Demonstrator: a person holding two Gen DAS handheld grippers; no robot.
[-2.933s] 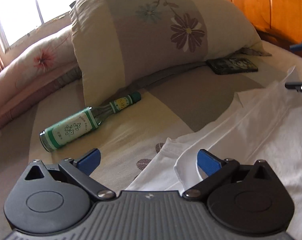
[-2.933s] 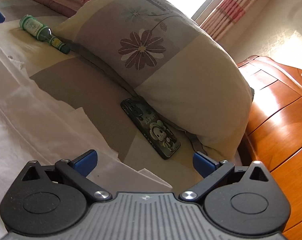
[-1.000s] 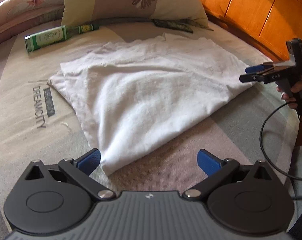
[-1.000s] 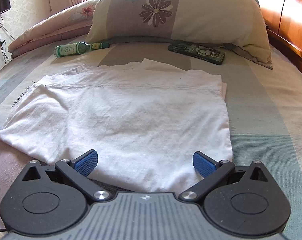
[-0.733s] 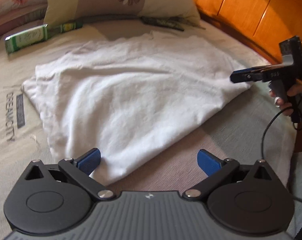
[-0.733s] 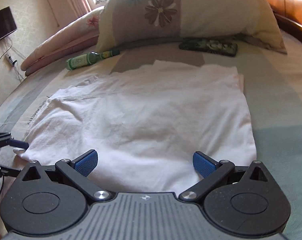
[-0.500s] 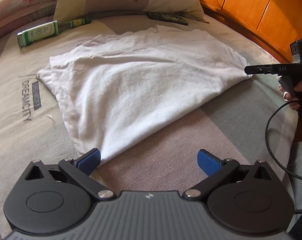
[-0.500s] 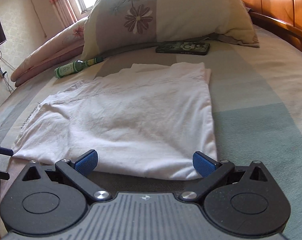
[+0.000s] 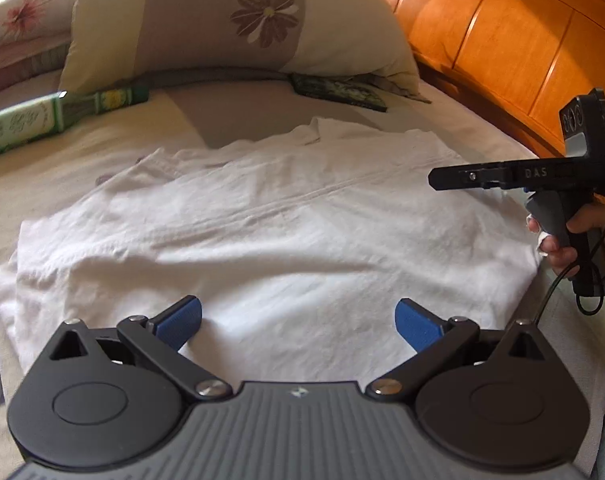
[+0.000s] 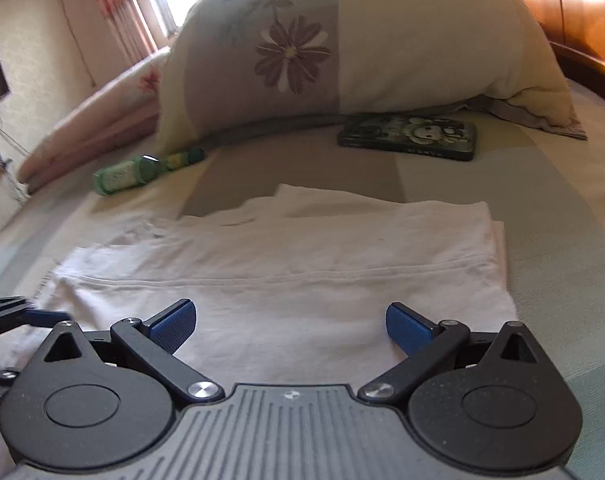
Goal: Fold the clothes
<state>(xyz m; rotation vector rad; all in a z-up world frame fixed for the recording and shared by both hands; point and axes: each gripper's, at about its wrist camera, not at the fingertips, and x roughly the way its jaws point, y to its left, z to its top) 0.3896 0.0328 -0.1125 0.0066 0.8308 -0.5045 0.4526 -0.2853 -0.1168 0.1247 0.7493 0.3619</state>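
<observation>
While leftward, hand [image 9: 582,236] gripping right gripper [image 9: 436,178]

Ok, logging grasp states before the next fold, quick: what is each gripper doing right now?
Left gripper: open, holding nothing, over the white garment.
Right gripper: open, holding nothing, over the same garment.

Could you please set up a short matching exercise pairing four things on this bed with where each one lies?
Things:
1. green glass bottle
2. dark phone case with a cartoon print
3. white folded garment
4. large floral pillow

Places:
A. spread flat just ahead of both open grippers
B. on its side by the pillow's left end
C. propped at the head of the bed
D. flat under the pillow's right part

Pairs: 1-B, 2-D, 3-A, 4-C
</observation>
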